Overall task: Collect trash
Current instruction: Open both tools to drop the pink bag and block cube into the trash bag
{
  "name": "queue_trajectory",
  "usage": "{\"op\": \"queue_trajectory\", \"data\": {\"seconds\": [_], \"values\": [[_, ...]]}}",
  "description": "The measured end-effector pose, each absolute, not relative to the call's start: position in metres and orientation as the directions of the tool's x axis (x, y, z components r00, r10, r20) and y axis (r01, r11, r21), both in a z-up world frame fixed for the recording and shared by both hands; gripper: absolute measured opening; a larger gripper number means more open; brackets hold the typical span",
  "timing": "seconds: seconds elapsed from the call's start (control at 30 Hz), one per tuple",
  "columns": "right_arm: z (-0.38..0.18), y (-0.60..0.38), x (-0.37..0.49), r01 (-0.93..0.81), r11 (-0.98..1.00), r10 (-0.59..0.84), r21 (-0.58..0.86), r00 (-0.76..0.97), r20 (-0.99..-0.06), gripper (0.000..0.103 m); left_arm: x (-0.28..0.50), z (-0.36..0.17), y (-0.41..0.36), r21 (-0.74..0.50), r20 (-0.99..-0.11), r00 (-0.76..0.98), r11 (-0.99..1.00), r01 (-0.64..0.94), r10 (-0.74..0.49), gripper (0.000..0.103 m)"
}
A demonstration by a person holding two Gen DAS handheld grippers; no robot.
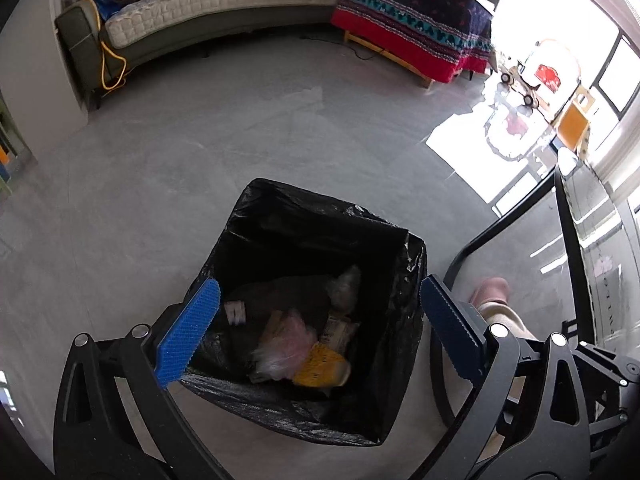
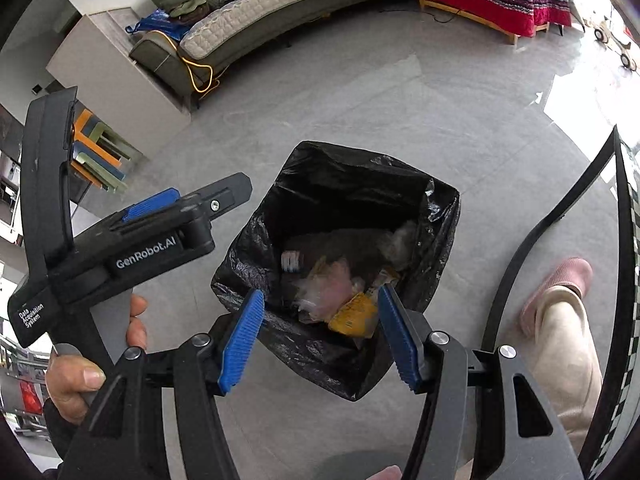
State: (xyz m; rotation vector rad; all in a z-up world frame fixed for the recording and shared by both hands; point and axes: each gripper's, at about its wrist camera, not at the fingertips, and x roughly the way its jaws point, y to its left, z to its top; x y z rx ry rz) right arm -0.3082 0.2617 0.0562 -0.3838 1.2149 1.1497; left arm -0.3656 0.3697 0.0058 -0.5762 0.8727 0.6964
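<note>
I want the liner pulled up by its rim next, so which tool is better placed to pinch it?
Probably the right tool: its open jaws straddle the near rim of the black bag. The left tool, open wider, spans almost the whole bag opening.

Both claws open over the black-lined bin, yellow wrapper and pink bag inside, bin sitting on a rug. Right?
Not the rug: the bin sits on bare grey floor, as the right wrist view shows. Both claws are open; yellow wrapper and pink bag lie inside.
</note>
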Motion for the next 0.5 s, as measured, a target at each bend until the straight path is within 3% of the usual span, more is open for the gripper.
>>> {"op": "queue_trajectory", "data": {"seconds": [0.13,0.5], "values": [[0.059,0.251,-0.301,-0.836,0.440,0.494,0.327,-0.079,-0.866,0.061,-0.355,0.011,0.365,-0.176,-0.830,0.473,0.664,-0.727,0.297,0.097],[0.089,0.172,-0.263,-0.787,0.541,0.541,0.295,0.058,-0.839,0.072,-0.286,0.044,0.301,-0.175,-0.797,0.558,0.796,-0.579,0.230,0.097]]}}
